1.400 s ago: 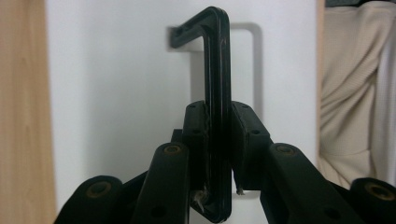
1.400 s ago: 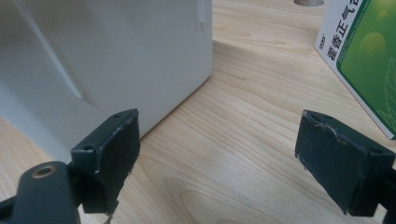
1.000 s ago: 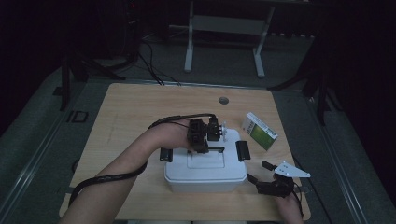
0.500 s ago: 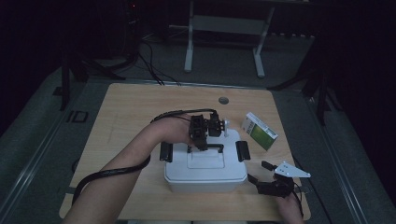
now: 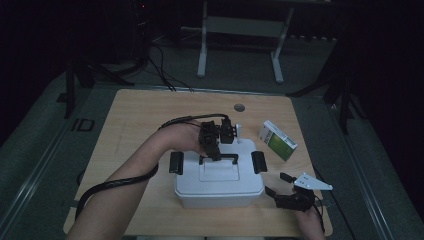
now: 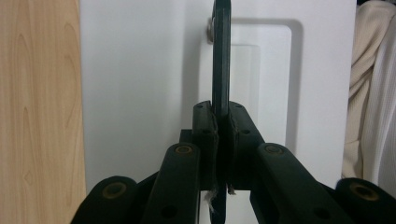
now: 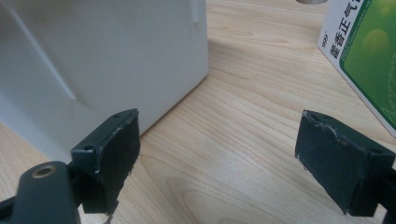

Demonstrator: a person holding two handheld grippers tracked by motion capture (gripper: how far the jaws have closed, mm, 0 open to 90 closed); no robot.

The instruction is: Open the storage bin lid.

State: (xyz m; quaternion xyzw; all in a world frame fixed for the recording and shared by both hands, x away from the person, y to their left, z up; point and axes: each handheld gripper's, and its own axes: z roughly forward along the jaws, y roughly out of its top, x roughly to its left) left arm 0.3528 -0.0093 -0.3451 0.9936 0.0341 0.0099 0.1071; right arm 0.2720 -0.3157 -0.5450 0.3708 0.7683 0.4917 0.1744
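1. Left claw (image 5: 216, 150) gripped the black lid handle (image 6: 221, 56) atop the white storage box (image 5: 220, 186); handle ran straight ahead between its pads.
2. Right claw (image 7: 219, 154) gaped wide, beside the box's near-right corner.

Dark room, wooden table (image 5: 150, 115), grey floor (image 5: 45, 125)

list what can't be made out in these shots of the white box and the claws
- What is inside the white box: high view, its shut lid covers it.
- Print on the green and white carton: cut off by the right gripper view's edge; too small in the high view.
- Ends of the black handle: left gripper view, hidden by the left claw clamped on it.
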